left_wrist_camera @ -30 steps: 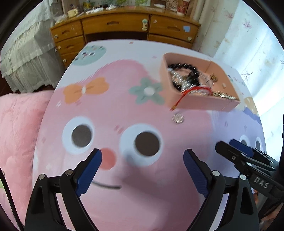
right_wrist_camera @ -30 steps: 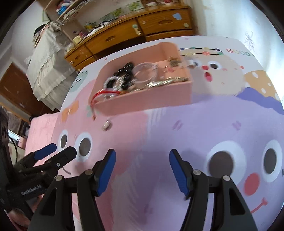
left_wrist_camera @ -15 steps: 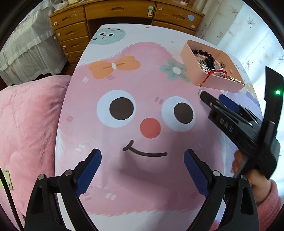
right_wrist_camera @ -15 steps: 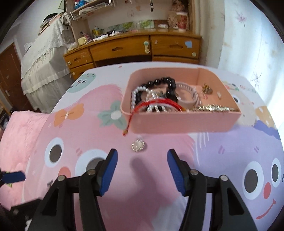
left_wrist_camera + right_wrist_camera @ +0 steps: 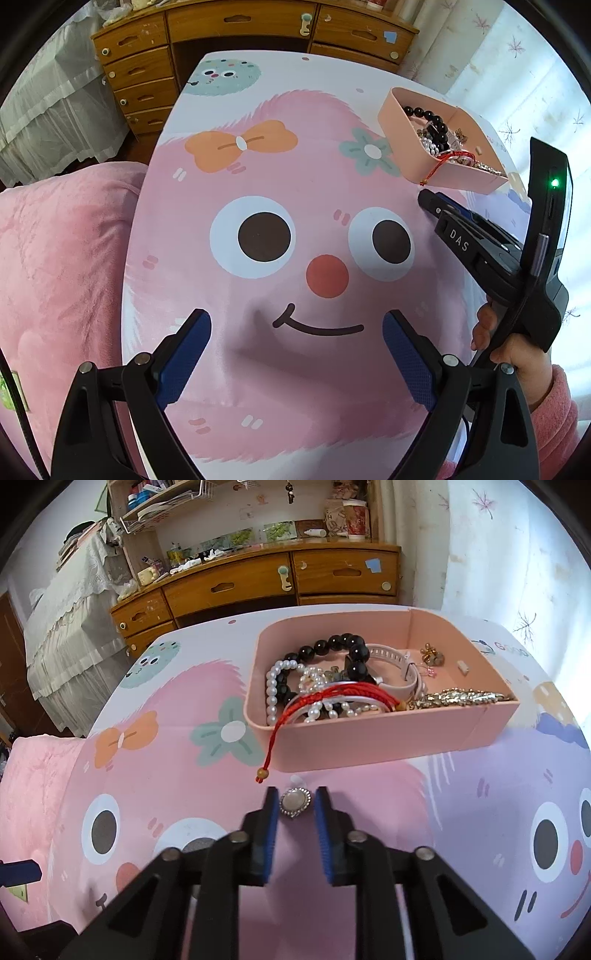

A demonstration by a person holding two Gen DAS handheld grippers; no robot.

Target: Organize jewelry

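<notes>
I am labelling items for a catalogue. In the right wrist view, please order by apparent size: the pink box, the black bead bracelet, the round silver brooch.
1. pink box
2. black bead bracelet
3. round silver brooch, though it lies nearest the camera

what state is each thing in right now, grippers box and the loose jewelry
right gripper: jaws just closing around the round silver brooch, a sliver of gap each side
round silver brooch: flat on the tablecloth, outside the box
left gripper: open, empty
pink box: open-topped, full of jewelry
red cord bracelet: tail hanging over the box's front wall
</notes>
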